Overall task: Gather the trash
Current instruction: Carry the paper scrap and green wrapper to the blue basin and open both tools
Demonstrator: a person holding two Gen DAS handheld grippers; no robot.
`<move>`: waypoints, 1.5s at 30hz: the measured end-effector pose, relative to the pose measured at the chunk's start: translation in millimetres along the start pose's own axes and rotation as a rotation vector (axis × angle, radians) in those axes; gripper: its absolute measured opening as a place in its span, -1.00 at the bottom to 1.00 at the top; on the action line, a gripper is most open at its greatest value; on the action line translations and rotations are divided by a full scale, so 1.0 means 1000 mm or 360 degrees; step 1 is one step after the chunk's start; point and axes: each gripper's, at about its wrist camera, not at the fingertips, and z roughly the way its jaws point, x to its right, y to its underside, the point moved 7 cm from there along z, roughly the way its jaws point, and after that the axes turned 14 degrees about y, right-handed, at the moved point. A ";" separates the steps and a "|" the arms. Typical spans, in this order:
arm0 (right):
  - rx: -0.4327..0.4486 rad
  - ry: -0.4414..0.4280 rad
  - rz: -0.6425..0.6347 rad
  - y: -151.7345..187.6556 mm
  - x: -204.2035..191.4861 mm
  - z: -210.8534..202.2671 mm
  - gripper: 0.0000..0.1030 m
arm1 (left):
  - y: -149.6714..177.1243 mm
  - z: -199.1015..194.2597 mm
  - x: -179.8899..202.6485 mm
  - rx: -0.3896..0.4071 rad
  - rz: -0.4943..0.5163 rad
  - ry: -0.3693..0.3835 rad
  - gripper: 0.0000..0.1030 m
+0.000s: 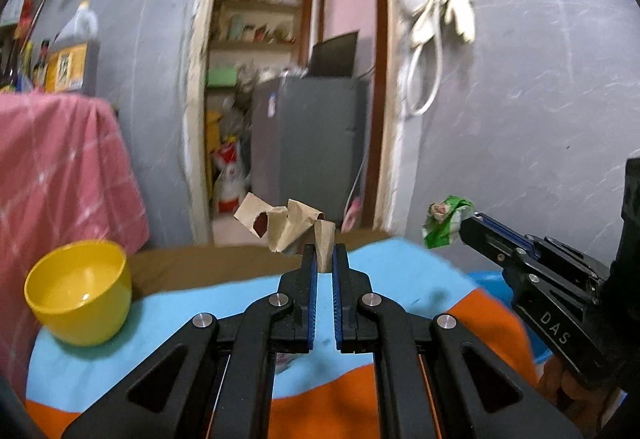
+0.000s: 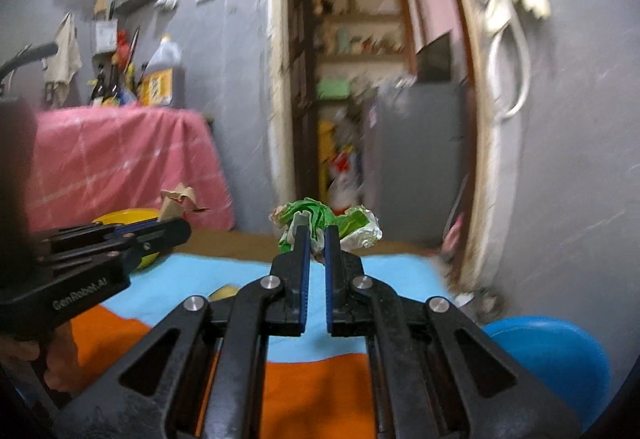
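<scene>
above the cloth (image 1: 420,291) — brown paper (image 1: 280,225) upright in left gripper (image 1: 325,253), green wrapper (image 2: 328,225) in right gripper (image 2: 316,239)

2 wrist views, shared doorway (image 1: 296,87)

Crumpled brown paper scrap (image 1: 286,229) and crumpled green-white wrapper (image 2: 328,225), both held aloft.

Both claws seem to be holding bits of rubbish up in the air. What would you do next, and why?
Probably carry both pieces toward a bin. The left gripper is shut on the brown paper scrap and the right gripper on the green wrapper, both lifted above the blue-and-orange cloth. No bin is clearly identifiable, so look for one first.
</scene>
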 end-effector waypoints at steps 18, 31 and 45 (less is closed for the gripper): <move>0.0108 0.0609 0.0197 -0.002 0.138 -0.050 -0.16 | -0.022 0.056 0.121 -0.0038 0.0138 0.0395 -0.90; -0.0180 0.0767 0.0447 0.035 0.206 -0.041 -0.16 | 0.004 0.109 0.178 -0.0285 0.0138 0.0610 -0.90; -0.0470 0.0759 0.0494 0.070 0.222 -0.017 -0.13 | 0.050 0.155 0.173 -0.0594 -0.0065 0.0674 -0.90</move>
